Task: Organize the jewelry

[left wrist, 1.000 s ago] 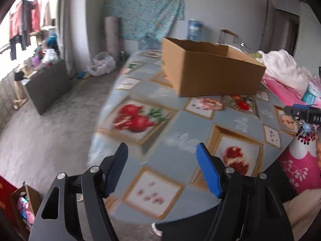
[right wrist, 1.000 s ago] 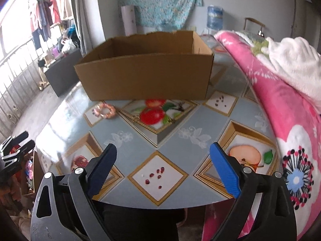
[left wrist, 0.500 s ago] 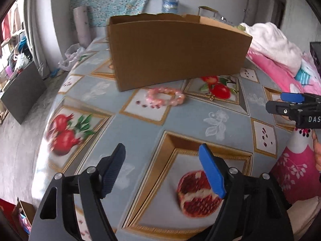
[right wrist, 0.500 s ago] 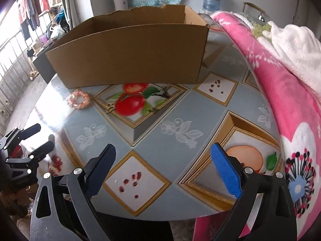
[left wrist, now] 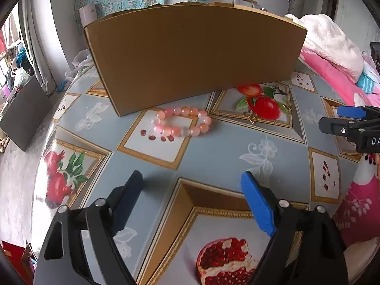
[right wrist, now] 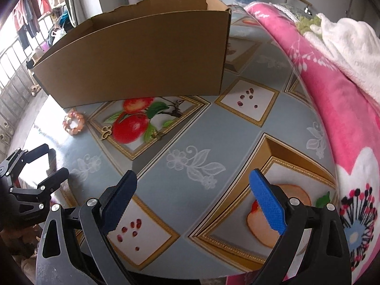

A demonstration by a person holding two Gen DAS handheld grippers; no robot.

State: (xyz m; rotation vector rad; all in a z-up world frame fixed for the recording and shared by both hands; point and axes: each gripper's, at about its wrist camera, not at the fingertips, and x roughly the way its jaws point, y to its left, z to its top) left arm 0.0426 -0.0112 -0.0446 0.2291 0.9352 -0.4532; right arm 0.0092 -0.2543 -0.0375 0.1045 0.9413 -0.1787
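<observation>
A pink bead bracelet (left wrist: 182, 121) lies on the patterned tablecloth just in front of a brown cardboard box (left wrist: 194, 54). It also shows in the right wrist view (right wrist: 73, 122) beside the box (right wrist: 133, 57). A small gold piece of jewelry (left wrist: 253, 118) lies right of the bracelet, on the printed apple; in the right wrist view two gold pieces (right wrist: 106, 131) (right wrist: 157, 135) lie there. My left gripper (left wrist: 192, 190) is open and empty, short of the bracelet. My right gripper (right wrist: 193, 190) is open and empty over the table's near part.
The table (right wrist: 190, 142) carries a blue-grey fruit-print cloth. A pink flowered blanket (right wrist: 332, 99) and white fleece (right wrist: 351, 40) lie along its right side. The left gripper (right wrist: 33, 173) shows at the far left of the right view; the right gripper (left wrist: 351, 123) at the left view's right edge.
My left gripper has swung right and moved in toward the box, so the bracelet now lies straight ahead and closer. My right gripper has moved forward toward the box. Both stayed open.
</observation>
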